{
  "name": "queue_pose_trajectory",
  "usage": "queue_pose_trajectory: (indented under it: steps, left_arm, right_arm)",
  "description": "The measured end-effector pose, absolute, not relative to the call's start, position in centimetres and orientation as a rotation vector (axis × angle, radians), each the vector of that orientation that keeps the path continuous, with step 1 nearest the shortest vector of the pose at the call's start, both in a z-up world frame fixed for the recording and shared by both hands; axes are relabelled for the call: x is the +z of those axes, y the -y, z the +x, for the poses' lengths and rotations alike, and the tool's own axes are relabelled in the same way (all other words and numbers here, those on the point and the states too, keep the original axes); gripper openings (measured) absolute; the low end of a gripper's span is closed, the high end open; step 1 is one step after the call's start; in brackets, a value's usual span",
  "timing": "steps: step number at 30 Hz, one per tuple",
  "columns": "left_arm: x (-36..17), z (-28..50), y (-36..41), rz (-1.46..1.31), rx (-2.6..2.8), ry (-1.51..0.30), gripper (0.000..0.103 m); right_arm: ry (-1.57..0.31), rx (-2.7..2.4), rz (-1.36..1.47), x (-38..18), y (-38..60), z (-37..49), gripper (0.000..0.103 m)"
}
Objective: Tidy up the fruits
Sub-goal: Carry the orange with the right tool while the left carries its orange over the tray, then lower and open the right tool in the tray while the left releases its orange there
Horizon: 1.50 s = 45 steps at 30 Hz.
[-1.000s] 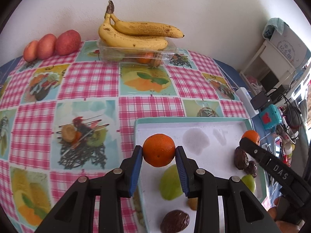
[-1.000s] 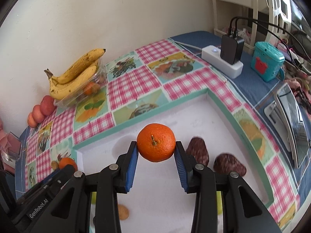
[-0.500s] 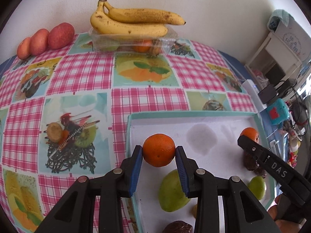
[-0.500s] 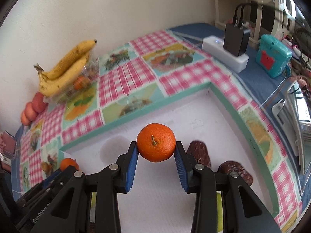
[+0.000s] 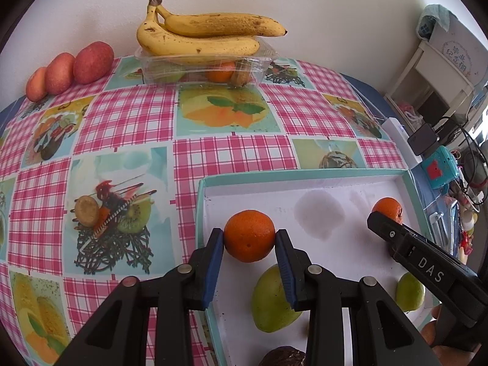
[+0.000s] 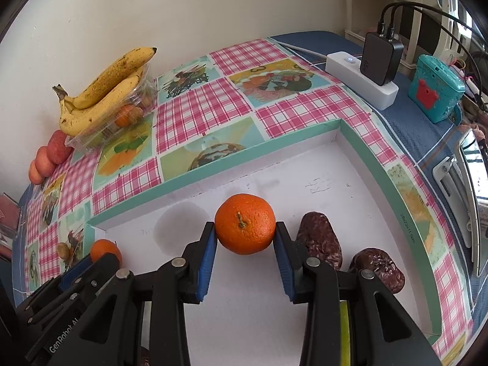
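Each hand-held gripper is clamped on a tangerine over the white tray: left hand-held gripper at lower centre, right hand-held gripper likewise. Judging from this, lower both gently, clear of the brown fruit, before easing the blue pads apart.

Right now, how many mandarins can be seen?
3: one in the left gripper, one in the right gripper, one inside the clear container under the bananas. More may be hidden there.
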State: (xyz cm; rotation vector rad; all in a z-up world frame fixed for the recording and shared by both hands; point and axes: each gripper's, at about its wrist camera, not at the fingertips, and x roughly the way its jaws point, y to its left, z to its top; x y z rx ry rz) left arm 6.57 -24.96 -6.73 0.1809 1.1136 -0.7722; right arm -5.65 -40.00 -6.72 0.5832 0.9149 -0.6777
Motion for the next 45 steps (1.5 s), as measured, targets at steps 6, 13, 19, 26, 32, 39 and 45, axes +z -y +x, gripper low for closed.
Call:
queue_pose_trajectory:
  steps: [6,13,19,26,32,39,45]
  left_arm:
    - [-6.7,6.7,24.8,0.174,-0.776,-1.117,0.037]
    - [-6.7,7.0,24.5,0.153,-0.775,-1.126,0.037]
    - [-6.7,6.9,24.6,0.158,-0.772,-1.123,0.037]
    - [-6.7,7.0,24.5,0.149,-0.773,-1.128,0.037]
    - [-6.5,7.2,24.4,0.154,-0.754,-1.144,0.037]
    - [-6.5,7.1,24.6,0.177,-0.761,-1.164,0.039]
    - [-6.4,7.1,24.7,0.179,-0.765,-1.186,0.042]
  right_arm:
    - [-0.882,-0.663,0.599,-5.8,39.9,-5.7,0.039]
    - [-0.920,-0.645,0.617,-7.0,39.8,-5.4,0.039]
    - [-0.954,-0.640,0.620,-7.9,39.6,-5.1,0.039]
    - [-0.957,-0.647,0.635,-8.1,39.7,-5.2,0.039]
    - [-0.957,-0.649,0.638,-8.1,39.8,-5.3,0.040]
    - [-0.960,-0.645,0.660,-8.1,39.9,-5.2,0.040]
    - [-0.959,-0.650,0.676,-8.0,39.9,-5.3,0.041]
